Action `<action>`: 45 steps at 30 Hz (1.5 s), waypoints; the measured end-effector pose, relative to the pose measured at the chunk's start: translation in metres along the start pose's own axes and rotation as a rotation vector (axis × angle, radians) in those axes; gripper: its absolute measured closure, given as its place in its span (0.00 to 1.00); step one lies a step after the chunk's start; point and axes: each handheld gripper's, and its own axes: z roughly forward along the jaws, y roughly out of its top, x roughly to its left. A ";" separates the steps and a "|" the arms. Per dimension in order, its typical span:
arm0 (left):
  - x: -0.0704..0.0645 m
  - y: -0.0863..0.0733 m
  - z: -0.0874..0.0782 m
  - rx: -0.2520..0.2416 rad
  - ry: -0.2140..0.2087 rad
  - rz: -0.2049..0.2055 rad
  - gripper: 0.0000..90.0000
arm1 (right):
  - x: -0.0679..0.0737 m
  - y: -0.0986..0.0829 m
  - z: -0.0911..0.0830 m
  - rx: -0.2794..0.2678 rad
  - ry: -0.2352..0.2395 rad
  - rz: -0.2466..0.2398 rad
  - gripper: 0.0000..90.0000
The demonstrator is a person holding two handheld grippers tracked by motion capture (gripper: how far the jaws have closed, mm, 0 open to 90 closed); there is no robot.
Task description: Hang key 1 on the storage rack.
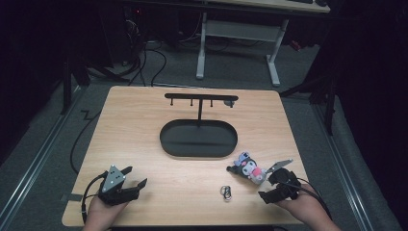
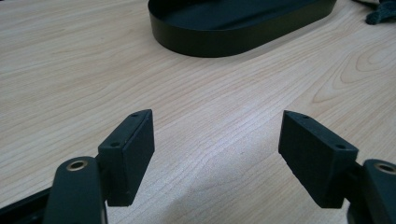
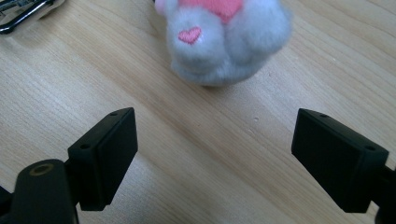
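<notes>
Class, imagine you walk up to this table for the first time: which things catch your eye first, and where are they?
The grey and pink plush toy lies near the table's right edge, just ahead of the open right claw. In the middle stands a black oval tray with a hook stand rising from its far side. A small metal clip lies on the near edge, left of the toy.

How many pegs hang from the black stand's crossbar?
3 small pegs under the crossbar: left, middle and right. A dark lump at its right end may hide another.
</notes>
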 end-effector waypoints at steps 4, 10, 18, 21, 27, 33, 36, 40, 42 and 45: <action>0.001 0.000 0.000 0.000 0.000 0.001 0.30 | -0.002 0.011 0.001 0.041 0.005 -0.012 0.16; 0.001 0.000 -0.001 0.000 -0.004 0.000 0.29 | -0.006 0.032 -0.002 0.074 0.003 -0.036 0.17; 0.002 0.000 -0.001 0.000 -0.007 0.001 0.28 | -0.006 0.050 0.004 0.101 0.021 -0.073 0.20; 0.001 0.000 -0.001 0.001 -0.009 0.005 0.28 | -0.005 0.057 0.010 0.098 0.022 -0.090 0.24; 0.002 -0.001 -0.001 0.005 -0.014 0.007 0.28 | -0.004 0.063 0.019 0.114 0.029 -0.081 0.32; 0.003 -0.001 -0.001 0.001 -0.011 0.003 0.28 | -0.004 0.065 0.025 0.142 0.040 -0.099 0.39; 0.002 -0.001 -0.001 0.002 -0.012 0.004 0.28 | -0.003 0.066 0.028 0.156 0.050 -0.107 0.43; 0.003 -0.001 -0.002 0.002 -0.011 0.003 0.28 | -0.002 0.066 0.028 0.159 0.052 -0.105 0.49; 0.003 -0.001 -0.002 0.001 -0.011 0.003 0.28 | -0.003 0.067 0.027 0.160 0.058 -0.100 0.50; 0.003 -0.001 -0.002 0.001 -0.012 0.004 0.28 | -0.005 0.067 0.026 0.161 0.071 -0.082 0.51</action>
